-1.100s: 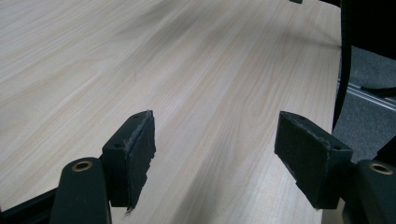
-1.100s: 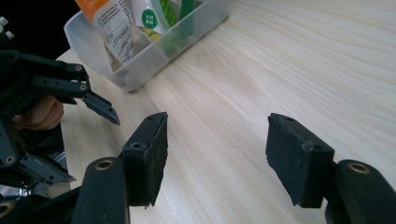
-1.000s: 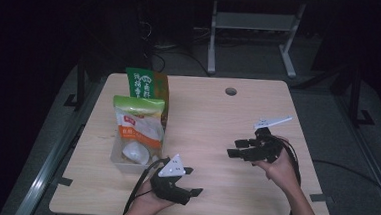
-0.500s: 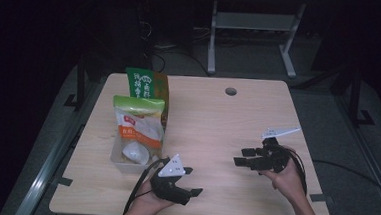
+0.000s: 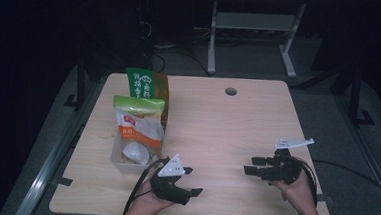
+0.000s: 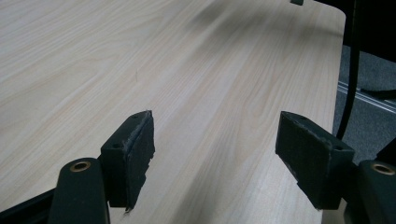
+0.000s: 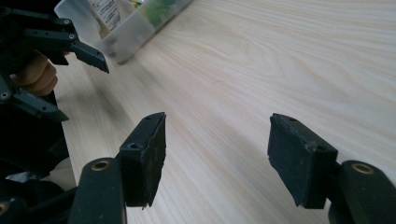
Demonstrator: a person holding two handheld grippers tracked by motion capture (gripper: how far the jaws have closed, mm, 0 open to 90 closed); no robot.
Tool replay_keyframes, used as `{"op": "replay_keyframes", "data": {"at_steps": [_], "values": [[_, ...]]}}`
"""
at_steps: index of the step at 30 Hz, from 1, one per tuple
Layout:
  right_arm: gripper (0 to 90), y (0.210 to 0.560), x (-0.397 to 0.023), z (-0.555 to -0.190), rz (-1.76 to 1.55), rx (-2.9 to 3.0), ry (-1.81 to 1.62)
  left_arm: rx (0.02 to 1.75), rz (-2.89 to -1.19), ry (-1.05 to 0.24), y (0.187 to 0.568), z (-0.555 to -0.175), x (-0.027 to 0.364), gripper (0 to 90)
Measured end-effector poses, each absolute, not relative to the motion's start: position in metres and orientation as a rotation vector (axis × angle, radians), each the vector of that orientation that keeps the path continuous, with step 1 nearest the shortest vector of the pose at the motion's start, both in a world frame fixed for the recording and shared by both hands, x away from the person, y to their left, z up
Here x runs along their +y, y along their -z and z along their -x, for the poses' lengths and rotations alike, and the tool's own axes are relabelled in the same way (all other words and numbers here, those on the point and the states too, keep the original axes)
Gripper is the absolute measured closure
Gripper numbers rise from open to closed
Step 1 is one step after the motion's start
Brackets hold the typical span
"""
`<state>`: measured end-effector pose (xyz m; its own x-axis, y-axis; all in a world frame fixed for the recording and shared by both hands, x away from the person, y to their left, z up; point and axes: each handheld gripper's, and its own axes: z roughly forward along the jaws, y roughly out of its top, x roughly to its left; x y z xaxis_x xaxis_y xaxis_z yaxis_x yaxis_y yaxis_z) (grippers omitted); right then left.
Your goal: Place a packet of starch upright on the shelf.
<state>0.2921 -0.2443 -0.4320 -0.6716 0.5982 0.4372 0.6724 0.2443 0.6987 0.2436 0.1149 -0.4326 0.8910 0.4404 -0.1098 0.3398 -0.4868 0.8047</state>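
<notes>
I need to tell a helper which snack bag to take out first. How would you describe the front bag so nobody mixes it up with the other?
Start at the wooden table and look to its left side, where a clear plastic bin sits. Two bags stand upright there, one behind the other. The front bag is the one nearer the person, white and orange with a light green top, while the dark green bag stands behind it.

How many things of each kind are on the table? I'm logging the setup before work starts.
Snack bags: 2, a green bag behind an orange-and-white bag
Clear plastic tubs: 1, the tub holding the orange-and-white bag
White round items in the tub: 1, kind unclear
Handheld grippers: 2, left gripper, right gripper, both open
Total: 6
</notes>
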Motion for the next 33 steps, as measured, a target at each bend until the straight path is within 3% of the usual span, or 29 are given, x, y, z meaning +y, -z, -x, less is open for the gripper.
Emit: {"op": "replay_keyframes", "data": {"at_steps": [33], "values": [[33.4, 0.449, -0.258, -0.241, 1.273, -2.388, 1.523, 0.563, -2.119, -0.116, 0.433, -0.242, 0.117, 27.6]]}}
